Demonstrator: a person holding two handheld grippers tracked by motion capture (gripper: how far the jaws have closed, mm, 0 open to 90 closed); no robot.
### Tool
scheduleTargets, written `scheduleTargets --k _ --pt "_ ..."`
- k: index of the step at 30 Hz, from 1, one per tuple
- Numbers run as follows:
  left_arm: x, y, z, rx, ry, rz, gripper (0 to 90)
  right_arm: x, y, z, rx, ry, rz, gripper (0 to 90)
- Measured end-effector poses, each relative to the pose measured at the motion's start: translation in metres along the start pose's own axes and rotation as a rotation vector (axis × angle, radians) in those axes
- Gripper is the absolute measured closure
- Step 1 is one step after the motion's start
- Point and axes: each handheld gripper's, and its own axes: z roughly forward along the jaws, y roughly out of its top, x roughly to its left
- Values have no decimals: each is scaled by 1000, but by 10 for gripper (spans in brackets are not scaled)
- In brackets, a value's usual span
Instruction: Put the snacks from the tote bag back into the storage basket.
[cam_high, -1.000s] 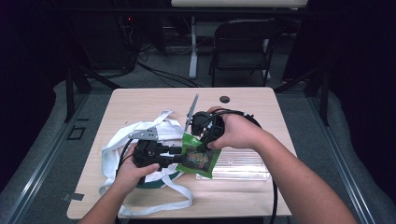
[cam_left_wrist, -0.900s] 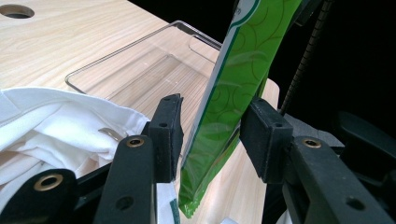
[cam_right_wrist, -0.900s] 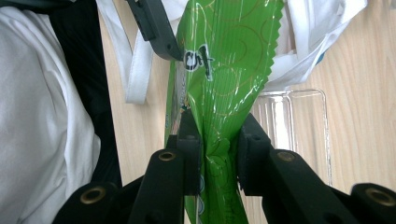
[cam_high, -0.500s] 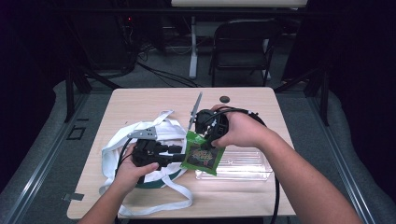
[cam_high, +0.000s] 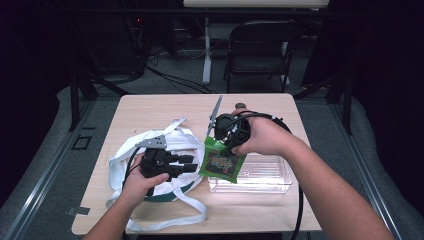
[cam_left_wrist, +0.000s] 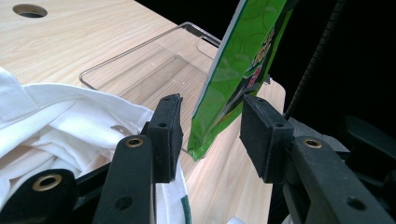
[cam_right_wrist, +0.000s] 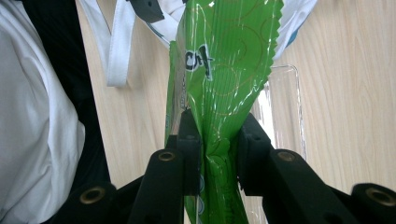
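The pale wood worktop (cam_high: 150, 112) stands on grey carpet in a dark room, with a folding chair (cam_high: 260, 47) behind it. The right tongs (cam_right_wrist: 214, 140) pinch a green snack packet (cam_high: 221, 161) hanging over the near-left end of a clear tray (cam_high: 270, 175). The left tongs (cam_left_wrist: 212, 133) gape wide around the packet's lower corner, above a white cloth bag (cam_high: 125, 155).

I'm working in a dim lab: folding chair (cam_high: 260, 47), floor cables (cam_high: 170, 80), lone wooden surface (cam_high: 150, 107) beyond my grippers.
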Motion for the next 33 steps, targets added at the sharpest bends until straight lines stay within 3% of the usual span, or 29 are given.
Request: scheduleTargets --k 33 --pt "11 -2 -7 -8 32 -29 580 -18 -15 -10 24 -61 20 746"
